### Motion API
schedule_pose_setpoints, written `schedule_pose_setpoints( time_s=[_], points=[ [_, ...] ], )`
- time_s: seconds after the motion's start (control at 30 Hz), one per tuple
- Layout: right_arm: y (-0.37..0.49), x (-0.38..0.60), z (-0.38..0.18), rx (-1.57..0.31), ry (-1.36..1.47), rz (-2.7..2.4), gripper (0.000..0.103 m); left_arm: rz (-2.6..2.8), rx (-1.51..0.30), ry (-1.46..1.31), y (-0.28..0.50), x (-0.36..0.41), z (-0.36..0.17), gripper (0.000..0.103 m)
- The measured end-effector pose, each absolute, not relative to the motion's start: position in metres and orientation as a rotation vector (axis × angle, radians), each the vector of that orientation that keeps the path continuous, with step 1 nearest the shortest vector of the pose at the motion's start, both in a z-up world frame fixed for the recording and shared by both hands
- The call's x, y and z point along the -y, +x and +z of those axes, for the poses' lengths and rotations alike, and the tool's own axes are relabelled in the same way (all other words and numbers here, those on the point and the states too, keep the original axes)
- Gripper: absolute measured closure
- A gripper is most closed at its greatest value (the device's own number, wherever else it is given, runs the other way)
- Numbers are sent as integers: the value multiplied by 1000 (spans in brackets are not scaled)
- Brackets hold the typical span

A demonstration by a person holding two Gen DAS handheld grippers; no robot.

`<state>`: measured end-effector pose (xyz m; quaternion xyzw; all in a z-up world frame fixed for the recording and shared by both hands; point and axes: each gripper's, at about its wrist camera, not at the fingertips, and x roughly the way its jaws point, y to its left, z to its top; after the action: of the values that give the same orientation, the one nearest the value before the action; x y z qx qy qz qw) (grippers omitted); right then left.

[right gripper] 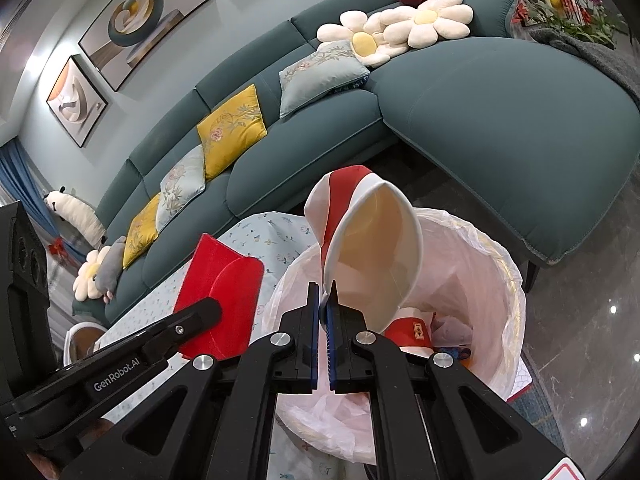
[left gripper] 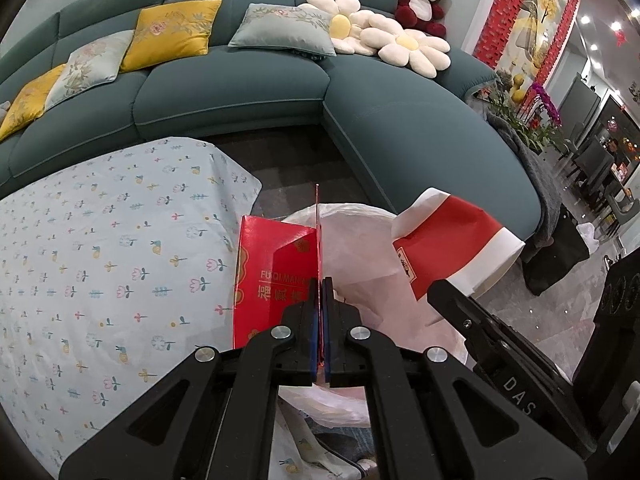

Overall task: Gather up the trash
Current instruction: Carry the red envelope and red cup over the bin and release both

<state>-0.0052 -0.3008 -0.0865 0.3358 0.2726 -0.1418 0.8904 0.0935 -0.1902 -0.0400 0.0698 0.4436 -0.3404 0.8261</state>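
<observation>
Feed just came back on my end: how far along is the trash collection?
Some trash already lies inside the lined bin, including a red-and-white cup. In hand: the left gripper is clamped on a red envelope and the right gripper on a paper cup, both held over the bin. Left: release both.

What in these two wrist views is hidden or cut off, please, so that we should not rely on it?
- Bin contents: in the right wrist view the paper cup and right gripper cover much of the lined bin.
- Red envelope: in the left wrist view the left gripper hides its lower edge, and its print is partly covered.
- Bin base: cut off in both views.
</observation>
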Motion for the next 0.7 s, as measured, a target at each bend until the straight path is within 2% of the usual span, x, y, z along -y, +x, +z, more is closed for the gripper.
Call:
schedule_pose_setpoints(
  time_s=[0.1, 0.2, 0.7],
  points=[
    [-5, 301, -87, -566, 697, -295, 98, -728, -953, 144, 95, 194, -42, 101],
    [-6, 300, -86, -565, 699, -304, 92, -731, -960, 138, 96, 196, -43, 101],
    [-6, 303, -87, -570, 693, -316, 90, -710, -986, 120, 101, 189, -49, 97]
  ],
)
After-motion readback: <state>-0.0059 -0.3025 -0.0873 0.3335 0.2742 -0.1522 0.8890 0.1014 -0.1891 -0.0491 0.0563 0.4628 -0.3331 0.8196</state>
